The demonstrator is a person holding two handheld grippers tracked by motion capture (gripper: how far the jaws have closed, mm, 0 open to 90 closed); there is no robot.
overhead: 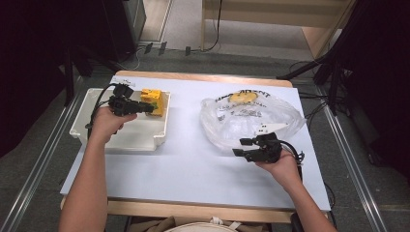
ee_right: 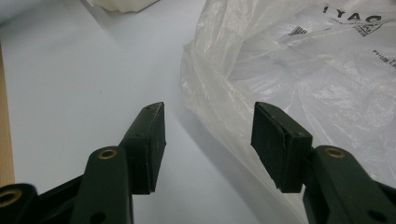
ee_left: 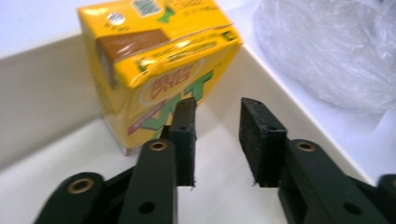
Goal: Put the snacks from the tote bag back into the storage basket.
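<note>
Counter [overhead: 159,164]: white-topped with a wooden edge; a person's forearms come in from its near side.
Tray [overhead: 123,135]: shallow and white, on the left half of the counter.
Yellow carton [overhead: 153,100]: a drink box standing upright in the tray's far right corner, against its walls.
Left gripper [overhead: 149,107]: over the tray's far side, pointing at the carton; in the left gripper view [ee_left: 217,140] its jaws stand moderately apart with nothing between them, the carton [ee_left: 159,65] just beyond the tips and no pad pressing on it.
Plastic bag [overhead: 251,118]: clear, crumpled, with black print, on the right half of the counter; something yellow shows inside near its far edge.
Right gripper [overhead: 241,147]: at the bag's near edge, jaws wide and empty; one pad [ee_right: 279,144] sits just beside the plastic.
</note>
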